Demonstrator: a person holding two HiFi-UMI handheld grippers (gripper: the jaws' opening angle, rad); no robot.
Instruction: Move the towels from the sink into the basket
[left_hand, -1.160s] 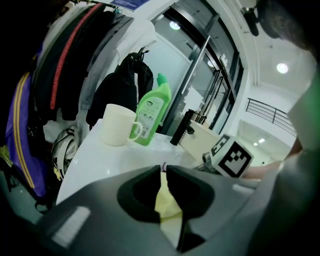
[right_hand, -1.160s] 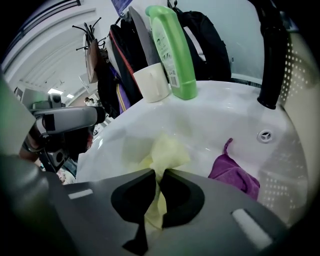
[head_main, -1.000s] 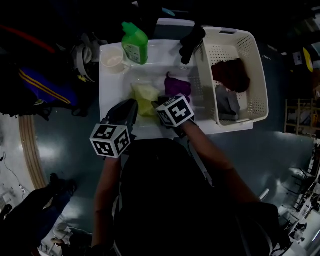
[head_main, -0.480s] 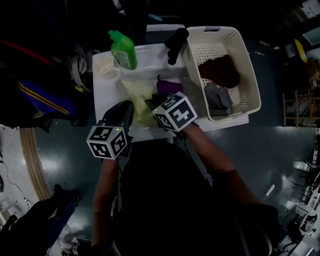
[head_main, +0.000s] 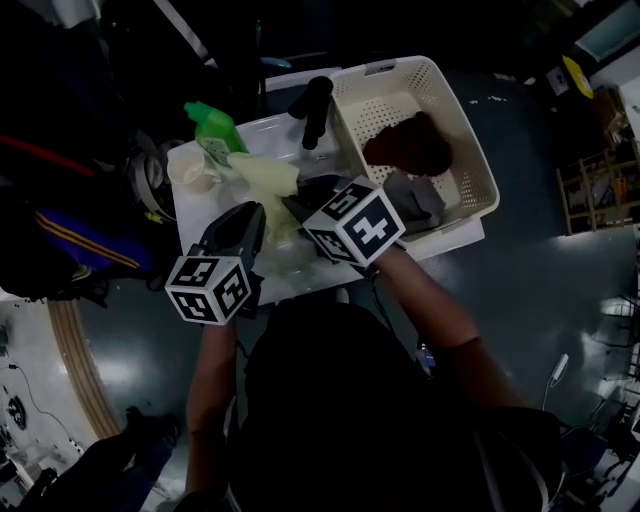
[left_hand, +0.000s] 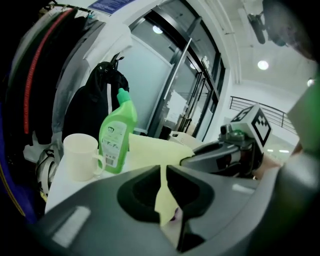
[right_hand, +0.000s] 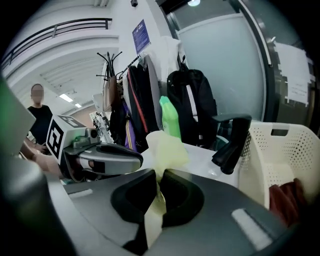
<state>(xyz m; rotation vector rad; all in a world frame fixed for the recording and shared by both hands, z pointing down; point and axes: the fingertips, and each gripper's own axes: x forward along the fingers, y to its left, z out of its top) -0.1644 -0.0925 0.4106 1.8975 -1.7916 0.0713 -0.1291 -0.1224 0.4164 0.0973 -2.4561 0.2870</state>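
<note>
Head view shows the left gripper (head_main: 250, 215) and right gripper (head_main: 292, 207), each with jaws clamped on the yellow towel (head_main: 262, 180), held over the sink (head_main: 310, 268), left of the basket (head_main: 478, 195) containing a red towel (head_main: 408, 145).

The person wears a dark top (head_main: 340, 400) with short sleeves. The left gripper (head_main: 256, 210) and the right gripper (head_main: 293, 206) are dark grey and smooth, with rounded black jaws. Each carries a white cube (head_main: 210, 290) with black square marks.
</note>
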